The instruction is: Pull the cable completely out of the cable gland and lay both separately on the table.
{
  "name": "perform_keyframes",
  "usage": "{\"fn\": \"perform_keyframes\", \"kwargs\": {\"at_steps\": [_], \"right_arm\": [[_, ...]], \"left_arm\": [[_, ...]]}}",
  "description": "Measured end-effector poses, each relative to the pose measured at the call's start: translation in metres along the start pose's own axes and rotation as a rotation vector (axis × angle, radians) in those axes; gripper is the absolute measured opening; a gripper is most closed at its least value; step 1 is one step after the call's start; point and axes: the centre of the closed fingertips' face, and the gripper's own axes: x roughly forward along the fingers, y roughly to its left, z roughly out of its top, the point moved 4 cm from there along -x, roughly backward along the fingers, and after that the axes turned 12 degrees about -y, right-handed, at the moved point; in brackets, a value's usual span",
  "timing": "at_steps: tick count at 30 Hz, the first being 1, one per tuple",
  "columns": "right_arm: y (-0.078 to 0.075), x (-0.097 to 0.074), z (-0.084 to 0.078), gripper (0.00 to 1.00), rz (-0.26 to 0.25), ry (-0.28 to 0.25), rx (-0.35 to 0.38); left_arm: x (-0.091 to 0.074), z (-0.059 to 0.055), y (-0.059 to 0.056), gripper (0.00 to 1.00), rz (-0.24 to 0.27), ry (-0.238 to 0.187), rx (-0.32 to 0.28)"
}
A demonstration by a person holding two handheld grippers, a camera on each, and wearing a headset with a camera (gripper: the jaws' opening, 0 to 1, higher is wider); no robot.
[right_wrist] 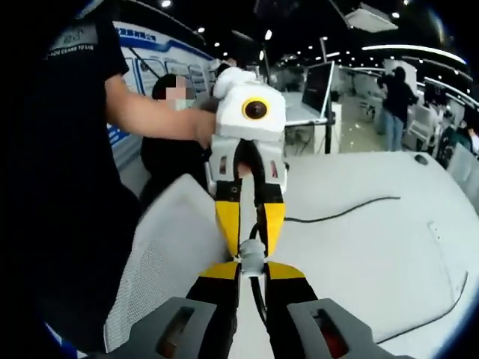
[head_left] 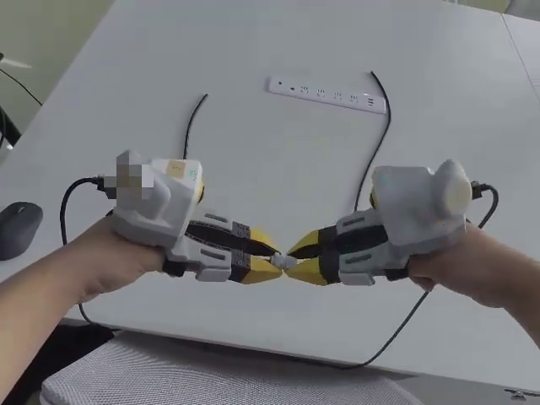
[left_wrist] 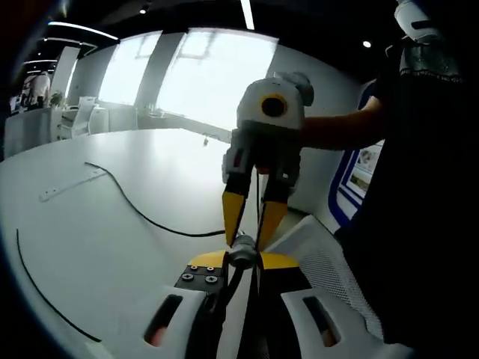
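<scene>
Head view: left tongs [head_left: 272,257] and right tongs [head_left: 296,252] pinch a whitish cable gland [head_left: 284,261].

Two tongs, left [head_left: 268,253] and right [head_left: 302,251], share one cable gland [head_left: 285,261]. Beyond it lie one power strip [head_left: 327,94], one mouse [head_left: 18,228].

head view: from above, facing down at table [head_left: 253,38], near, far edge at 12 o'clock | left gripper view: faces right tongs [left_wrist: 245,241], close | right gripper view: faces left tongs [right_wrist: 252,249], close | shared: cable gland [head_left: 283,261]
</scene>
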Motion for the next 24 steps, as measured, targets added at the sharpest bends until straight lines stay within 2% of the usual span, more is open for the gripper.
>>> {"fn": "perform_keyframes", "kwargs": {"at_steps": [2, 5, 6, 8, 16, 21, 24], "right_arm": [[0.002, 0.002, 0.001, 0.07, -0.028, 0.023, -0.084], [0.004, 0.005, 0.004, 0.07, -0.097, 0.052, -0.221], [0.005, 0.005, 0.005, 0.07, -0.111, 0.063, -0.253], [0.007, 0.008, 0.006, 0.07, -0.142, 0.086, -0.289], [0.006, 0.012, 0.004, 0.08, -0.175, 0.103, -0.293], [0.005, 0.011, 0.004, 0.09, -0.201, 0.097, -0.265], [0.002, 0.008, 0.001, 0.14, -0.223, 0.100, -0.236]], "left_arm": [[-0.002, -0.001, 0.000, 0.15, 0.003, -0.014, -0.038], [-0.007, 0.001, 0.003, 0.15, 0.010, -0.037, -0.074], [-0.007, 0.001, 0.003, 0.15, 0.015, -0.040, -0.100], [-0.009, 0.001, 0.003, 0.15, 0.015, -0.040, -0.098], [-0.010, -0.001, 0.004, 0.15, 0.012, -0.029, -0.096], [-0.009, 0.000, 0.004, 0.15, 0.004, -0.025, -0.086], [-0.007, 0.000, 0.003, 0.15, -0.002, -0.019, -0.069]]}}
